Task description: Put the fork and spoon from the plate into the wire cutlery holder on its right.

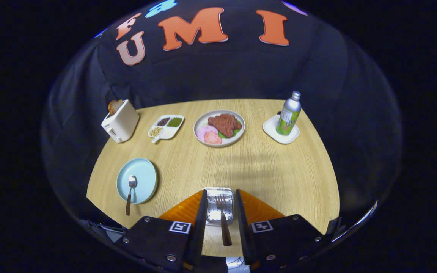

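Note:
A fork point(223, 218) with a dark handle lies between my gripper's fingers, tines pointing away, its head over the metal cutlery holder point(212, 214). My gripper point(220, 193) is open: both fingers stand apart from the fork's handle with a gap on each side. The holder sits just ahead, partly hidden by the fingers. To the left of the holder is a light blue plate point(142, 172). A spoon point(130, 191) rests on it, bowl up on the plate and brown handle hanging over the near rim.
Along the far side of the wooden table point(271, 170) stand a white toaster point(120, 122) holding bread, a divided dish of beans point(166, 127), a plate of meat point(219, 127), and a metal bottle point(289, 113) on a white saucer.

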The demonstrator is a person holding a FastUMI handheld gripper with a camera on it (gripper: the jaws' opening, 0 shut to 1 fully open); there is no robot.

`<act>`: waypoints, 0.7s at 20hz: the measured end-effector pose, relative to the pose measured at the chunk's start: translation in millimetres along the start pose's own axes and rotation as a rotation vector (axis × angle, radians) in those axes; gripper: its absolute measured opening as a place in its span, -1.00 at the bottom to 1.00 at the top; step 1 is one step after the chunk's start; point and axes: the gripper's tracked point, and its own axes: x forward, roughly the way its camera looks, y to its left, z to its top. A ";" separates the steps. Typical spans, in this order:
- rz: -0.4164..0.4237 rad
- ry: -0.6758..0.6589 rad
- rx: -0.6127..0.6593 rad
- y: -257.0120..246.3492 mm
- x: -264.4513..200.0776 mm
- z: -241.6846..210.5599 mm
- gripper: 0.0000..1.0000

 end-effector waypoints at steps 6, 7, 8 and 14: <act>0.047 -0.308 0.033 37.5 -31.7 67.0 0.57; 0.045 -0.381 0.051 46.7 -39.2 83.1 0.62; 0.037 -0.439 0.058 55.1 -47.4 95.3 0.69; -0.022 -0.655 0.001 132.1 -85.0 136.4 0.87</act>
